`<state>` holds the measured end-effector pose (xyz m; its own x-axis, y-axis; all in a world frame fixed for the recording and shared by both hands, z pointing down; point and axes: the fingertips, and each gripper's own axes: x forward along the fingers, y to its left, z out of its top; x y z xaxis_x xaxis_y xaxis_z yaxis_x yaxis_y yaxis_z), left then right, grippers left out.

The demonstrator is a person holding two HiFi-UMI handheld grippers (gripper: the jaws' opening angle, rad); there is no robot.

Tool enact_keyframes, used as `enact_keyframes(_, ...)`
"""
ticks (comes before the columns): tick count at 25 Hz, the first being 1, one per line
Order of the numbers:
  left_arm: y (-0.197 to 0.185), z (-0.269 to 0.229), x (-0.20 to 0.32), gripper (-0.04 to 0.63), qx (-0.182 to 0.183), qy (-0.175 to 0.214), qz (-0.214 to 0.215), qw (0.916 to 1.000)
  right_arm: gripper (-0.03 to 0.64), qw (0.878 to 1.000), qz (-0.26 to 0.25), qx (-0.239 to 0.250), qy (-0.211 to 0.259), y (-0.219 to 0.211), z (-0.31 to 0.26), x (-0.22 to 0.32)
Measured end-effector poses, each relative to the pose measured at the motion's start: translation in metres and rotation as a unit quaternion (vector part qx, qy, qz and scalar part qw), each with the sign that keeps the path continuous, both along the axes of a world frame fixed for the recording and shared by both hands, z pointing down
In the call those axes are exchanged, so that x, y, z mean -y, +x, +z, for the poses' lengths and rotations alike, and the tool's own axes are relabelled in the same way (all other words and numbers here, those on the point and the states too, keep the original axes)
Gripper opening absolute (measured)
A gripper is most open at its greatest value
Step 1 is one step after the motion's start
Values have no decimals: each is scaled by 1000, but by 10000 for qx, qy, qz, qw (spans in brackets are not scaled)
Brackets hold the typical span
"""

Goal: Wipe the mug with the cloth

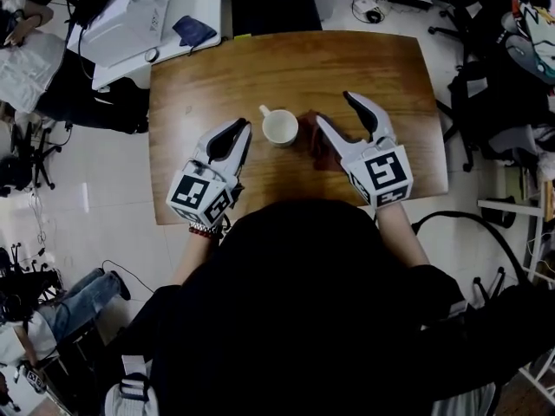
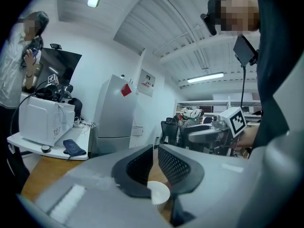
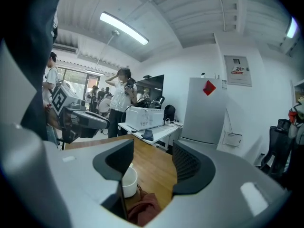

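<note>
A white mug (image 1: 280, 128) stands upright near the middle of the wooden table (image 1: 390, 76), its handle pointing to the far left. A dark red cloth (image 1: 319, 152) lies crumpled just right of it, partly under my right gripper (image 1: 334, 108). That gripper hovers over the cloth with its jaws wide apart and nothing between them. In the right gripper view the mug (image 3: 129, 182) and the cloth (image 3: 142, 208) sit low, by the left jaw. My left gripper (image 1: 244, 125) is shut and empty just left of the mug (image 2: 159, 192), not touching it.
A white side table (image 1: 117, 55) at the far left carries a white appliance (image 1: 130, 11) and a dark blue item (image 1: 192, 31). Office chairs (image 1: 486, 85) crowd the right side. A seated person (image 1: 35, 68) is at the left. Cables lie on the floor.
</note>
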<state>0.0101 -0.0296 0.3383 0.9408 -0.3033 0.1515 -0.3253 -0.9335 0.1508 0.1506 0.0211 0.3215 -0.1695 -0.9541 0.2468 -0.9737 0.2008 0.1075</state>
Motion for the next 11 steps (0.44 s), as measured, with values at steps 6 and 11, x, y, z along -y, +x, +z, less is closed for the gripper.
enact_keyframes(6,3,0,-2,29,18,-65,19,10000,258,9999,109,53,-2,8,0,-3)
enact_keyframes(11,1,7,-3,29,152,-25,142,9998,258,9995,295,138,47,12,7,-8)
